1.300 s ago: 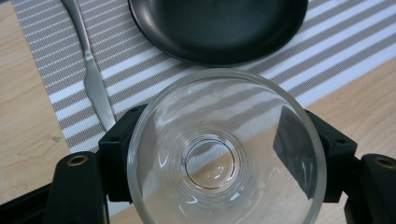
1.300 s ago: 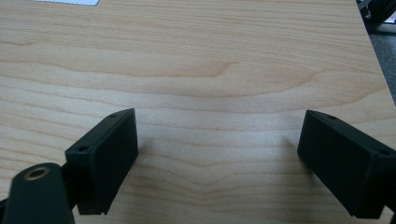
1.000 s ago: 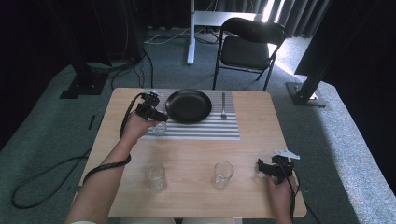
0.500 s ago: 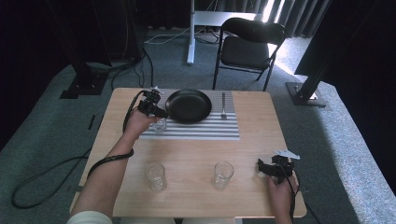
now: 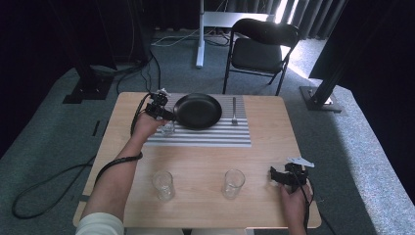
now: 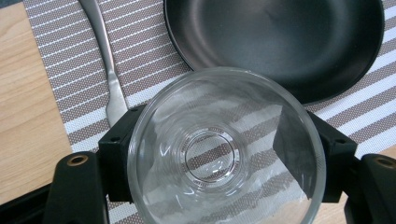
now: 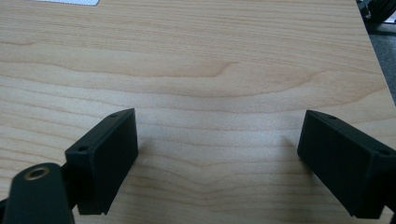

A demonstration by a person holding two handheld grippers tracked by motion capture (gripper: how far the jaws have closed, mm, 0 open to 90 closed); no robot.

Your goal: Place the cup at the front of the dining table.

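Glass [image 6: 226,149] is seen from straight above in the left gripper view, seated between the two black jaws of the left gripper [image 6: 224,158], one jaw at each side of its wall. The jaws appear closed against the glass, though true contact at the pads cannot be confirmed through the clear wall. In the high view this glass [image 5: 168,128] stands upright at the near left corner of the striped placemat [image 5: 215,137], just beside the rim of the black pan [image 5: 198,110], with the left gripper [image 5: 157,110] poised over it from the far left side. A piece of cutlery [image 6: 108,60] lies on the mat alongside the pan; its head is not seen clearly in that view.

The right gripper [image 5: 286,175] rests at the near right of the table [image 5: 274,127], its jaws spread wide over bare wood and holding nothing. Two more glasses, one near left [image 5: 163,185] and one near centre [image 5: 233,183], stand well apart from the mat.

The relation that matters is judged to be the closeness of glass and pan: any lift or shift should be taken straight up or away from the pan rim, and the left hand is far nearer.
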